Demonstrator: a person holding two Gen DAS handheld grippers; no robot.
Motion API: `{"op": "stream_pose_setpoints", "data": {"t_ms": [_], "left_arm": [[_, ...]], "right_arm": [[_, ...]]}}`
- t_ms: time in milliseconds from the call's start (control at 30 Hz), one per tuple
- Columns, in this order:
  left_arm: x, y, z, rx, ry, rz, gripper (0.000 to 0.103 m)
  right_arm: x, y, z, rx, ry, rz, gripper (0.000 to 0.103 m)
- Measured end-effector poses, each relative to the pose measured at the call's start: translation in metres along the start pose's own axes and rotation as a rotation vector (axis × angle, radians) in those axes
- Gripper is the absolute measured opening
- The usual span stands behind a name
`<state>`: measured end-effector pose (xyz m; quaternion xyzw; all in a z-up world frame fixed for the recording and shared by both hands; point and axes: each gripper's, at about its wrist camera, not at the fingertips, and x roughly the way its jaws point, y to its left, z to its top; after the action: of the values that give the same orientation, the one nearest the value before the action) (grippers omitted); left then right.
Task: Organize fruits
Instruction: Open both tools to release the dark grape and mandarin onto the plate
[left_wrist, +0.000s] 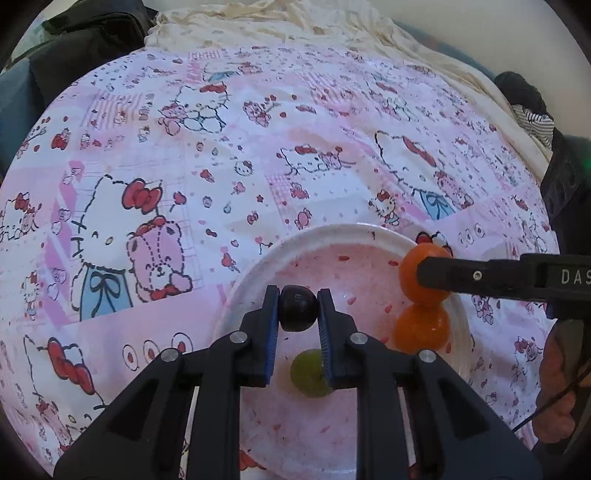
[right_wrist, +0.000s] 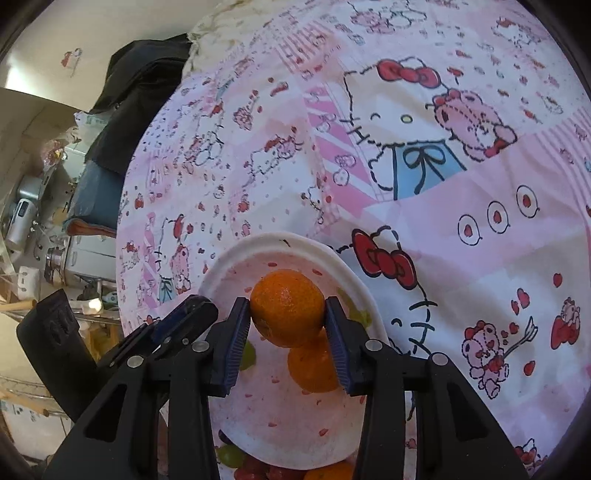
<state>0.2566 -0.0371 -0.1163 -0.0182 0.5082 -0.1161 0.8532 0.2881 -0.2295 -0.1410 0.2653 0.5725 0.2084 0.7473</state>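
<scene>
We hold a dark grape clamped in our left claw and an orange clamped in our right claw, both above the white plate, where a second orange and a green grape lie below.

Pink cartoon-print bedsheet; cluttered shelves beside.

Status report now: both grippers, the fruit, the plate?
Left gripper shut on dark grape. Right gripper shut on orange, over plate. Nothing blocking.

A round dark grape and glossy orange tangerine held above a white speckled plate, where 1 tangerine and 1 green grape lie.
</scene>
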Motion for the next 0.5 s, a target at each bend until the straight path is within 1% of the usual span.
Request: {"op": "stream_pose_setpoints", "data": {"t_ms": [67,100,167,300,333,367,400,433,500], "left_arm": [[0.004,-0.001,0.001,0.004,0.017,0.006,0.018],[0.005,-0.001,0.001,0.003,0.017,0.005,0.02],[0.005,-0.001,0.002,0.003,0.008,0.007,0.04],[0.003,-0.001,0.004,0.0,0.003,0.017,0.055],[0.002,-0.001,0.004,0.001,0.003,0.014,0.06],[0.001,-0.001,0.004,0.004,0.0,0.009,0.062],[-0.001,-0.001,0.004,0.009,-0.004,0.011,0.062],[-0.002,-0.001,0.003,0.013,-0.005,0.015,0.062],[-0.005,-0.001,0.003,0.016,-0.007,0.021,0.062]], "right_arm": [[0.002,-0.001,0.002,-0.002,-0.002,-0.003,0.045],[0.003,-0.003,0.003,0.001,-0.002,-0.003,0.045],[0.005,-0.005,0.004,0.015,0.003,-0.003,0.045],[0.005,-0.01,0.005,0.037,0.019,0.001,0.046],[0.004,-0.011,0.005,0.039,0.019,0.007,0.054],[0.002,-0.011,0.006,0.044,0.017,0.019,0.068],[0.0,-0.01,0.006,0.046,0.016,0.031,0.074],[-0.003,-0.009,0.006,0.047,0.008,0.042,0.077],[-0.012,-0.006,0.007,0.034,-0.029,0.032,0.077]]}}
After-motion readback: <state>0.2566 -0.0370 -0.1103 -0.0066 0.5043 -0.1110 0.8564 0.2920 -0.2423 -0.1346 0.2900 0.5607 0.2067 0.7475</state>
